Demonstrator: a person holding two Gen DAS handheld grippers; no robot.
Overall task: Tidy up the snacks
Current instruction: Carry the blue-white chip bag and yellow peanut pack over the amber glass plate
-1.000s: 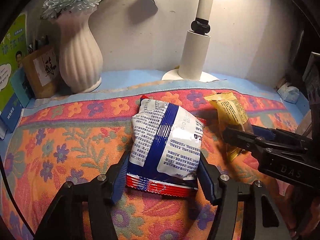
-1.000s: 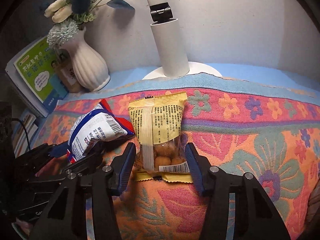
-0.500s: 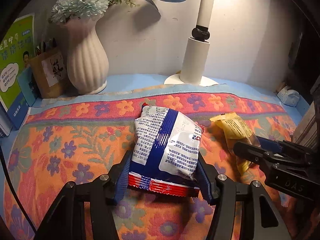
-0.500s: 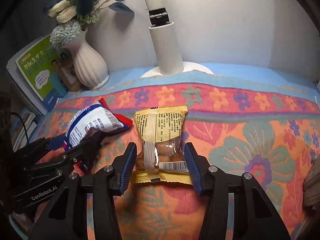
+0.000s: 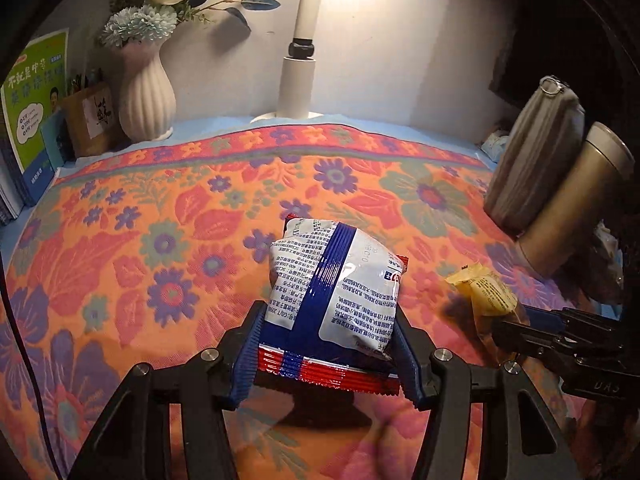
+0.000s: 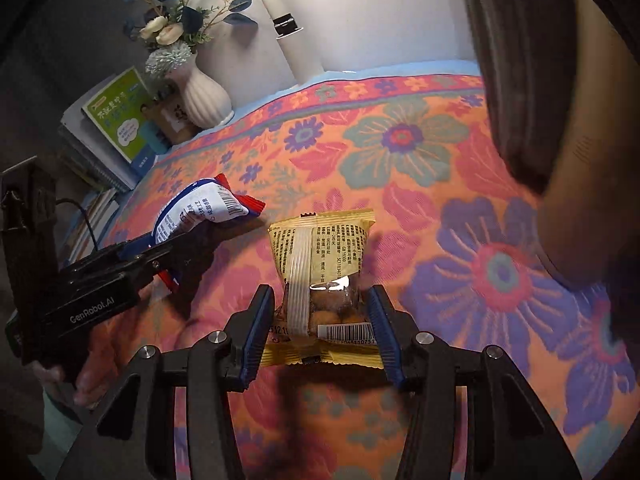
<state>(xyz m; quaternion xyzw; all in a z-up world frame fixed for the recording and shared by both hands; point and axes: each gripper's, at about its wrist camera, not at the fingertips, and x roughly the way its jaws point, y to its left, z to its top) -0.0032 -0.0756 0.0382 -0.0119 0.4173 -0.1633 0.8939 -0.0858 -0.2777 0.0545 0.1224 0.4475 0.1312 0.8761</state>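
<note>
Left gripper clamps a white-and-blue snack bag by its lower end, lifted above the floral cloth. Right gripper pinches a yellow snack packet across its clear window, also raised. Both bags sit side by side, near a grey pouch and a metal tumbler at the cloth's right edge.

L wrist cam: sits behind left gripper, looks fwd/down along it, close over floral cloth, faces back wall. R wrist cam: same setup behind right gripper. Shared: cloth, white vase, lamp post, each other's gripper.
</note>
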